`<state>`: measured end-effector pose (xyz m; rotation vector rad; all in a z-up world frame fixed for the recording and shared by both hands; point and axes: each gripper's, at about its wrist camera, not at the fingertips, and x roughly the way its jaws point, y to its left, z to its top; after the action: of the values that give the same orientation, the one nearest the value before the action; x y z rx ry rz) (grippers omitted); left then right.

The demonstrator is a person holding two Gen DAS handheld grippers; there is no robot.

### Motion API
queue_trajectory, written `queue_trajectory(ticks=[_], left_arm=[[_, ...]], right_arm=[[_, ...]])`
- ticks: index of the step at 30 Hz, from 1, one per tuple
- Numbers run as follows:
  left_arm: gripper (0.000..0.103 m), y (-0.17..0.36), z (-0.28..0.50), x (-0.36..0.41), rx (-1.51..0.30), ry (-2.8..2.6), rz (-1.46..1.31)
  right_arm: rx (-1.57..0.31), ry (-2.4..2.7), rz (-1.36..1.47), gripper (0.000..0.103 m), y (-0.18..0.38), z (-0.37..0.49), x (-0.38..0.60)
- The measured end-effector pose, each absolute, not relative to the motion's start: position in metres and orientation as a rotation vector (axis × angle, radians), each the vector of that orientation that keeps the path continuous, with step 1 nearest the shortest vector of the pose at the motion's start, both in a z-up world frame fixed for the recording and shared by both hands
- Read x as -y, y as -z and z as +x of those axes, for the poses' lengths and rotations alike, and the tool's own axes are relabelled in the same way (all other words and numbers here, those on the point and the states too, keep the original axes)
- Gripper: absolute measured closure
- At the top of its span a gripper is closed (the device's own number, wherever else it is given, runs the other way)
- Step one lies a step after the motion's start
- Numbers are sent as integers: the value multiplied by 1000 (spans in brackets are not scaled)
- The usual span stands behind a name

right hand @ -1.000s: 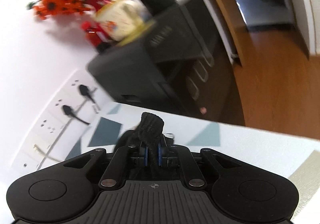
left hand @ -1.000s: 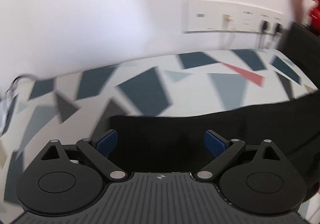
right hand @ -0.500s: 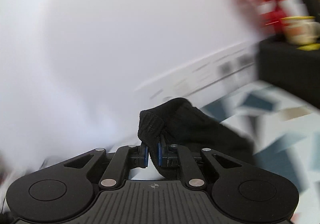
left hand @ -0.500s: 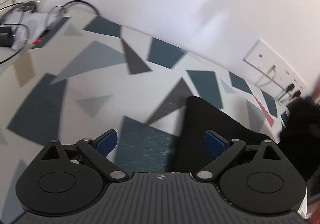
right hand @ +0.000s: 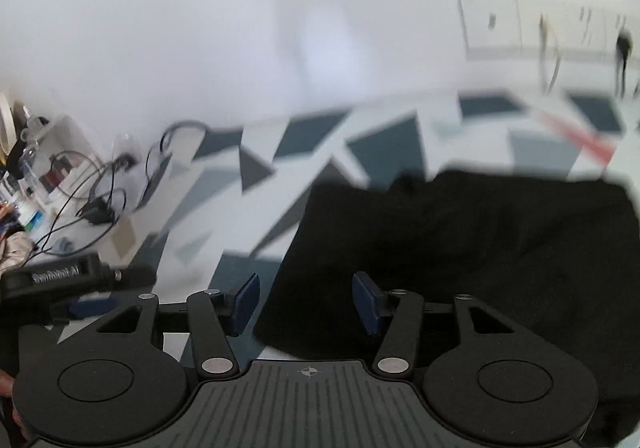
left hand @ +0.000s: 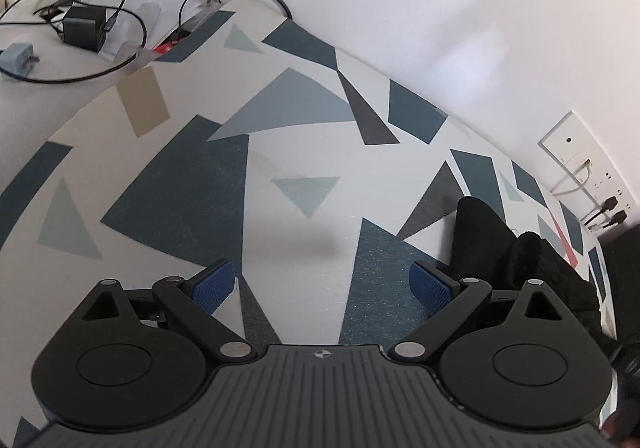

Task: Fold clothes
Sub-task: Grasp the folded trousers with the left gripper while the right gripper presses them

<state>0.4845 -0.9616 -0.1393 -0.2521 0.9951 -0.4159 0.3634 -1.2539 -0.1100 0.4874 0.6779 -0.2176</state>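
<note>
A black garment (right hand: 460, 248) lies folded on the table with the triangle-patterned cloth (left hand: 280, 152). In the left wrist view only its bunched edge (left hand: 504, 248) shows at the right. My right gripper (right hand: 306, 304) hangs open just above the garment's near left corner, with nothing between its blue pads. My left gripper (left hand: 322, 286) is open over bare cloth, to the left of the garment. The left gripper's body (right hand: 60, 280) shows at the left edge of the right wrist view.
Black cables and a charger (left hand: 80, 24) lie at the table's far left corner, seen also as cables (right hand: 96, 204) in the right wrist view. A white wall backs the table, with a socket panel (left hand: 580, 168) and plugs at the right.
My right gripper has let go of the black garment and opened; the garment now lies flat. Both grippers have swung left, and the left one has moved off the garment.
</note>
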Motion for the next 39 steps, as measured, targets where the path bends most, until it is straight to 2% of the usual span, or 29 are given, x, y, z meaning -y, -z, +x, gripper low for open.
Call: queue_trajectory(ticks=[3,5,7,8,11,15,17,18,20,22,24,25,26,27,32,33,34,35,37,39], left_arm=[[7,136,481,971,-975,494,-230],[7,129,475,986,-935,584,-177],[7,122,467,1007,-882,688,-110],[7,119,462,1018,-862,743,-78],[7,114,449,1052,-820,891,-10],[7,122,449,1073,-840,938,-4],[7,128,449,1082,-852,955,-3],[7,130,449,1087,-859,963,-3],[7,135,450,1096,-872,979,-3],[24,140,450,1106,-884,996,-3],[56,145,451,1115,-897,1012,-2],[65,148,451,1119,-904,1021,-2],[80,149,452,1118,-909,1021,-18],[91,148,454,1111,-911,1016,-43],[95,145,457,1086,-914,998,-102],[95,146,457,1083,-917,991,-81],[95,147,457,1081,-921,983,-60],[95,148,458,1079,-926,967,-37],[93,149,462,1074,-939,930,-8],[77,145,469,1069,-940,944,-46]], right_arm=[[-629,278,469,55,92,365,1265],[-638,340,523,59,92,377,1296],[-692,346,582,73,99,395,1325],[-738,350,581,75,103,407,1336],[-925,312,549,74,122,443,1354],[-1047,295,520,70,142,466,1364],[-1063,296,501,77,147,468,1365],[-1059,294,503,85,147,467,1366],[-1040,282,549,85,142,465,1369],[-996,239,609,86,134,461,1374],[-957,180,667,86,126,460,1380],[-941,150,694,86,123,459,1383],[-930,118,715,86,120,460,1386],[-932,85,719,86,118,461,1387],[-889,5,762,82,118,466,1388],[-866,25,771,75,119,467,1388],[-845,67,770,60,119,466,1388],[-832,105,767,53,119,465,1389],[-820,141,770,52,118,461,1391],[-809,138,774,49,115,452,1393]])
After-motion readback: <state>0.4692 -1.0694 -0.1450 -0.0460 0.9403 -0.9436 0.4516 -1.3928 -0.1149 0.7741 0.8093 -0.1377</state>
